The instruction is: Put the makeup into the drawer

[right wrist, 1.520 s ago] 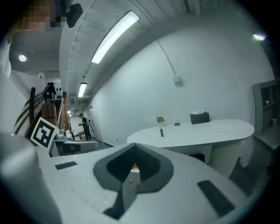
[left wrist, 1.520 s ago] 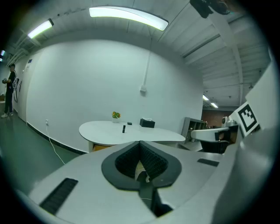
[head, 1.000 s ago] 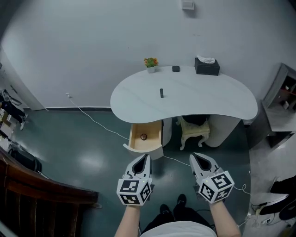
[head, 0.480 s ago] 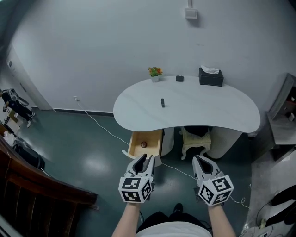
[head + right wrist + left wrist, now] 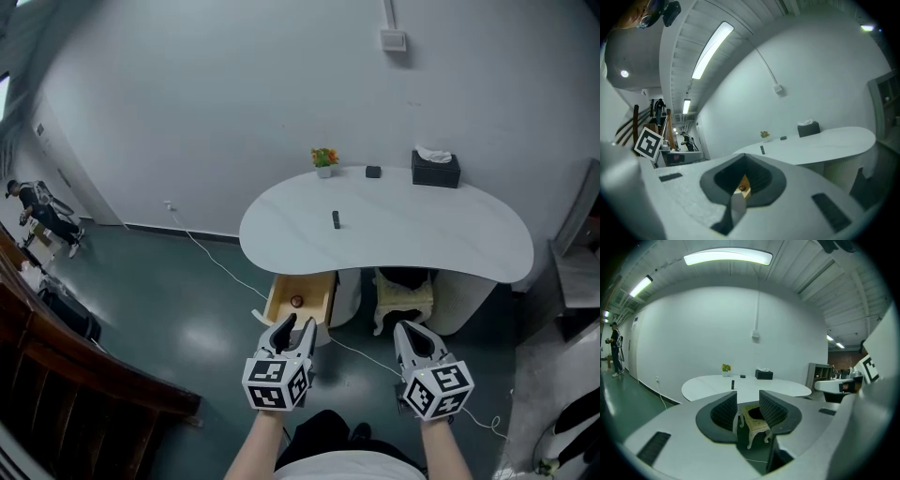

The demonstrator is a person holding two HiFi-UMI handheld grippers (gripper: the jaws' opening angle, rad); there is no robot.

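Since a second ago, noted left gripper [image 5: 296,325] jaws opening from closed to well apart, with nothing between them; through the gap, only a distant pale stool [image 5: 755,415]. Noted also table [image 5: 422,234] and drawer [image 5: 314,292] lower in the head view, closer in frame to both grippers. Found right gripper [image 5: 407,329] clenched, jaws together but for a sliver, holding nothing.

Located makeup [image 5: 336,219]: a small dark stick, apparently standing upright, alone near the middle of the white kidney-shaped table, well apart from both grippers. Found drawer pulled open beneath the table's left end, pale wood inside, with one small round reddish item [image 5: 296,301] on its bottom.

Recorded along the table's far edge a small potted plant [image 5: 324,159], a flat dark object [image 5: 373,172] and a black tissue box [image 5: 436,170]. Recorded a plain white wall [image 5: 234,94] with a switch box [image 5: 394,39], a glossy dark green floor [image 5: 187,319] with a white cable [image 5: 211,258] trailing across it, a dark wooden railing [image 5: 84,375] at lower left, and a person [image 5: 37,211] standing far left.
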